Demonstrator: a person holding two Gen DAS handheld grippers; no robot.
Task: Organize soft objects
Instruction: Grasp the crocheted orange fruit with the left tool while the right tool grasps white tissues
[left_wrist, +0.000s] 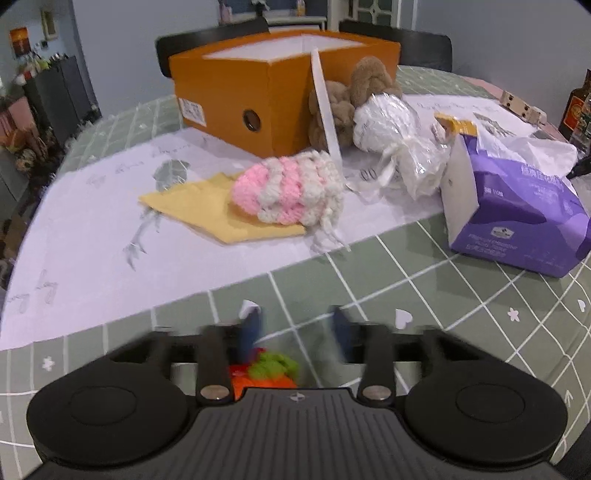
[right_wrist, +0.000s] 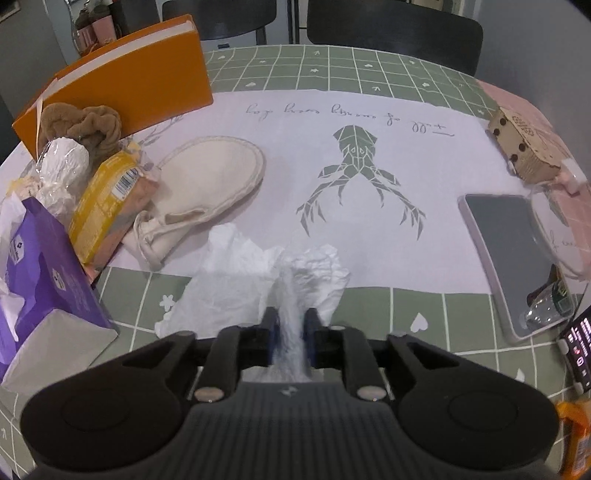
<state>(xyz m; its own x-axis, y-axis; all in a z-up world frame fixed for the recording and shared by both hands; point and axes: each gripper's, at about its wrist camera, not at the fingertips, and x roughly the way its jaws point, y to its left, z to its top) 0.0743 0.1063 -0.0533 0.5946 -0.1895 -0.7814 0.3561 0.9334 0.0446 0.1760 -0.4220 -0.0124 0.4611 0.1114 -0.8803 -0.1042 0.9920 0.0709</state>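
The left gripper (left_wrist: 295, 328) stands with jaws apart over a small orange-and-green knitted toy (left_wrist: 271, 371), not pressing it. The right gripper (right_wrist: 291, 325) pinches a crumpled white tissue (right_wrist: 236, 280), which spreads ahead onto the green checked tablecloth (right_wrist: 424, 306).

Orange-green toy (left_wrist: 271, 373) behind blurred fingers (left_wrist: 249, 332)

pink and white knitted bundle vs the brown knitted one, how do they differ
The pink and white knitted bundle is striped in two colours; the brown knitted bundle is one plain brown. The pink and white one lies in the open on a yellow cloth; the brown one sits against the orange box, partly hidden by a plastic-wrapped white item. Both look like chunky, soft yarn.
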